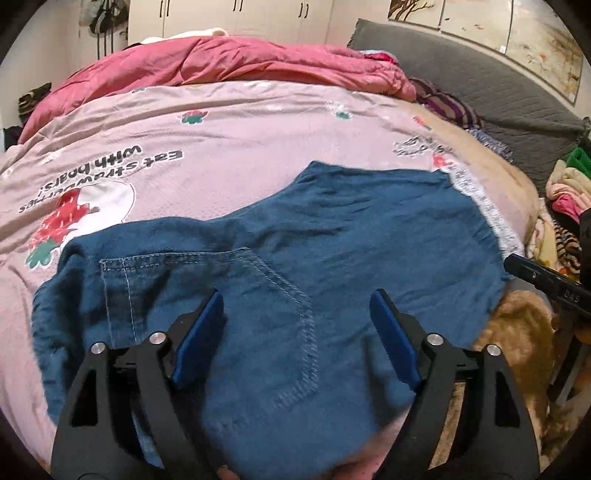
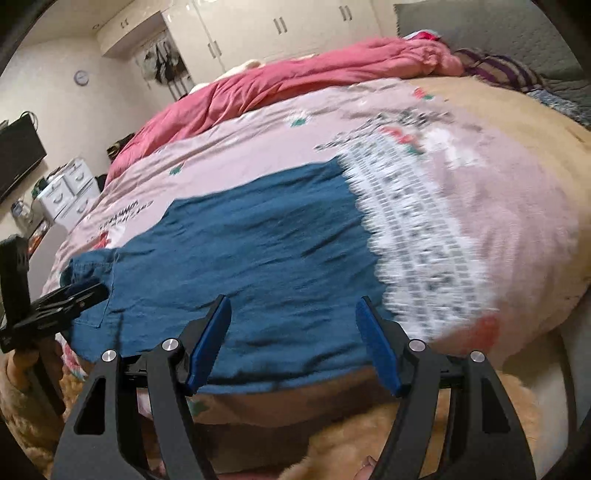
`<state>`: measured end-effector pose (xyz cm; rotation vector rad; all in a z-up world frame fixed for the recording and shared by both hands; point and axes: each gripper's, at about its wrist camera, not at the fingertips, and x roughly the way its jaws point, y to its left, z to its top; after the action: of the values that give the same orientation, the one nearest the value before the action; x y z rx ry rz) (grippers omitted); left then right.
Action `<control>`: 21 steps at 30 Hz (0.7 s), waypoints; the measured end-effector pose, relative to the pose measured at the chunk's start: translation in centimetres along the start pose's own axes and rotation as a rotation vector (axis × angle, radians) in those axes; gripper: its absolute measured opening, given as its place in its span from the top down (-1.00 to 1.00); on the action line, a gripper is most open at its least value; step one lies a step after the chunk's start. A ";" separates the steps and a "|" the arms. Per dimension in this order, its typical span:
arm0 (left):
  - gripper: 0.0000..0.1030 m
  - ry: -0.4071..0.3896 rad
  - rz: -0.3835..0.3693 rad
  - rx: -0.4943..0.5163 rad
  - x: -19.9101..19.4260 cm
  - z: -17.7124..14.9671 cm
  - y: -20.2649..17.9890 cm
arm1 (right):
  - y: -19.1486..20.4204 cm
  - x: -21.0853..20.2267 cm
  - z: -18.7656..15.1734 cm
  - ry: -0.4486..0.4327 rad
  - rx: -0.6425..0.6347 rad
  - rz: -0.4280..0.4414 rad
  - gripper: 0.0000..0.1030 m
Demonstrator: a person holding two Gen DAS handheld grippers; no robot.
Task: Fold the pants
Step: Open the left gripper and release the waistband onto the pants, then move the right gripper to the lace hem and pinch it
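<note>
Nearest the left wrist camera, the left claw (image 1: 297, 306) is seen released, its blue pads (image 1: 201, 332) spread wide apart and hovering over the pants (image 1: 332, 229) with nothing gripped between them. Below the gap between the pads, a back pocket (image 1: 221, 302) with pale stitching is shown on the blue denim. The pants are laid flat on the pink bedspread (image 1: 229, 147), close to the near edge of the bed. Beyond the pants, upside-down black lettering (image 1: 107, 173) and a strawberry print (image 1: 62, 218) are seen on the bedspread. A rumpled red quilt (image 1: 229, 62) is heaped along the far side of the pants, and a grey headboard (image 1: 480, 74) stands to the right of that quilt. To the right of the pants, part of the other black tool (image 1: 546, 284) enters the left wrist view.

In the right wrist view, the right claw (image 2: 293, 308) is likewise released, its pads held wide over the near hem of the pants, with no cloth held. A blurred white patterned band (image 2: 413, 221) on the bedspread runs along the right edge of the pants. At the left end of the pants the left claw (image 2: 74, 295) is seen from the side. Tan fleece (image 2: 369, 435) lies below the near edge of the pants. White wardrobes (image 2: 280, 29) stand behind the quilt.
</note>
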<state>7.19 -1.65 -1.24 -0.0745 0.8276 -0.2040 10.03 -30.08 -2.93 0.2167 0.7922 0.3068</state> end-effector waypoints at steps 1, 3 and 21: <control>-0.53 -0.004 -0.007 0.003 -0.3 0.0 -0.3 | -0.3 -0.4 0.0 -0.005 0.006 -0.006 -0.33; -0.59 -0.013 -0.027 0.011 -1.1 -0.1 -0.9 | -1.2 -1.6 0.0 -0.016 0.027 -0.026 -0.34; -0.81 0.030 -0.132 0.160 0.6 3.2 -7.6 | -6.5 -4.0 -1.3 -0.038 0.126 -0.130 -0.34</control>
<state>8.85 -9.22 1.56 0.0247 0.8346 -0.3960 7.68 -37.47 -3.20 0.2872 0.7853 0.1302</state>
